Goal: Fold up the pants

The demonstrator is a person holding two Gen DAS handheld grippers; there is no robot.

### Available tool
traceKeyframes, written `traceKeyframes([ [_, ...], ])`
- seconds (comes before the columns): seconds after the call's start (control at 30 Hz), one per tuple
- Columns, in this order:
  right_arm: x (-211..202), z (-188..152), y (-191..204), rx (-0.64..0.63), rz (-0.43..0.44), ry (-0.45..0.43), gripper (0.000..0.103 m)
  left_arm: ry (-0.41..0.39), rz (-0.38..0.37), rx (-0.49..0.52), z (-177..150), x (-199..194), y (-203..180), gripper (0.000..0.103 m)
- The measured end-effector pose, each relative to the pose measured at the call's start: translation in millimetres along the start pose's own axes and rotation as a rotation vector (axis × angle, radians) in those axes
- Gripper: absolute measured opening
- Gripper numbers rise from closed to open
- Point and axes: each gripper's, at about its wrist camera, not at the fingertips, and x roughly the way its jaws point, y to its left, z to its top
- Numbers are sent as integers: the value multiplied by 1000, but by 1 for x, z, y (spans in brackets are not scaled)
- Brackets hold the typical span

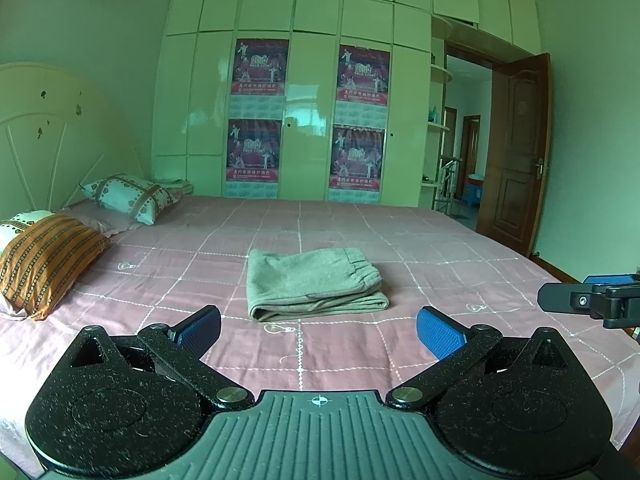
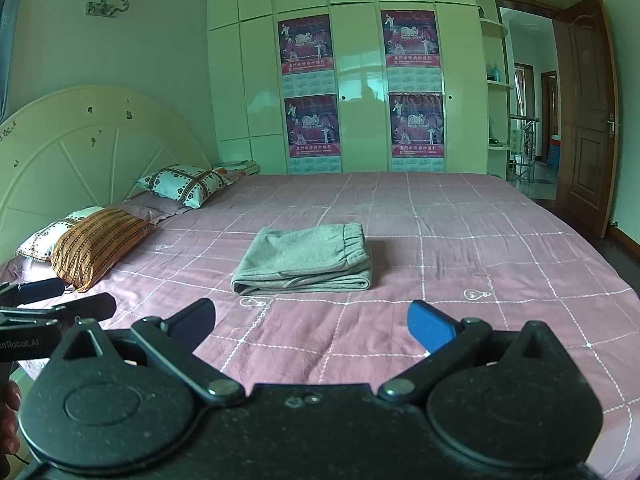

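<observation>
Grey pants [image 1: 314, 283] lie folded into a compact stack in the middle of the pink checked bed [image 1: 440, 248], elastic waistband on top at the right. In the right wrist view the same folded pants [image 2: 306, 260] rest flat on the bed [image 2: 460, 220]. My left gripper [image 1: 318, 330] hovers open just short of the stack, nothing between its blue pads. My right gripper [image 2: 312, 322] is also open and empty, held back from the pants. The right gripper's fingers [image 1: 588, 299] show at the right edge of the left wrist view, and the left gripper's fingers [image 2: 60, 300] show at the left edge of the right wrist view.
An orange striped pillow [image 1: 44, 260] and a patterned pillow [image 1: 132, 196] lie at the headboard [image 1: 48, 128] on the left. A white wardrobe [image 1: 312, 112] with posters stands behind the bed. A brown door [image 1: 516, 152] stands open at the right. A hand [image 2: 8, 412] shows at the lower left.
</observation>
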Motion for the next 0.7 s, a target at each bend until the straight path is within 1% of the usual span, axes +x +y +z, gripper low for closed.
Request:
traceKeyframes([
  [0.17, -1, 1, 0, -4, 2, -5, 97, -9, -2, -1, 0, -2, -1, 103],
  [0.7, -2, 1, -1, -10, 2, -7, 97, 0, -14, 5, 0, -2, -4, 103],
])
